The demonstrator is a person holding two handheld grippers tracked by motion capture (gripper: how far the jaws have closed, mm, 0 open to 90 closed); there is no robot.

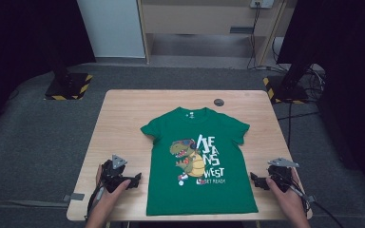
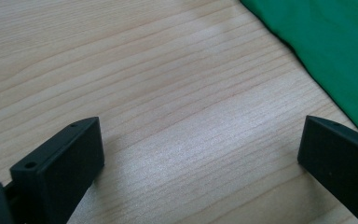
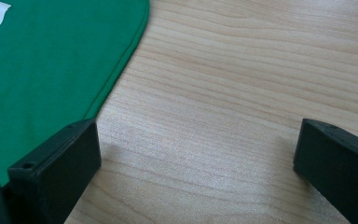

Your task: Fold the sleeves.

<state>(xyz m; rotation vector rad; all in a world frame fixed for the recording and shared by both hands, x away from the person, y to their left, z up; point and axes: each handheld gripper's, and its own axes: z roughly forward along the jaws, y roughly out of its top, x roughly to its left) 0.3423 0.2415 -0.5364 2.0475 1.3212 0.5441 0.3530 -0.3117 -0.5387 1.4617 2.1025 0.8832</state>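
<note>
While the green T-shirt (image 1: 199, 161) lies flat, print side up, in the middle of the wooden table (image 1: 123, 118) in the high view, a gripper waits at either side of it; the left gripper (image 1: 134, 180) sits at the lower left of the frame, just beside the shirt's hem edge and apart from it; its jaws stand spread with nothing between them; in the left gripper view bare wood shows between the jaws, and the green cloth (image 2: 335, 51) occupies the upper right corner; the right gripper (image 1: 256, 180) sits at the lower right of the high view, near the shirt's other side, jaws likewise spread wide and empty; in the right gripper view the cloth (image 3: 51, 70) covers the upper left; a small dark disc (image 1: 219, 102) lies near the table's far edge.
</note>
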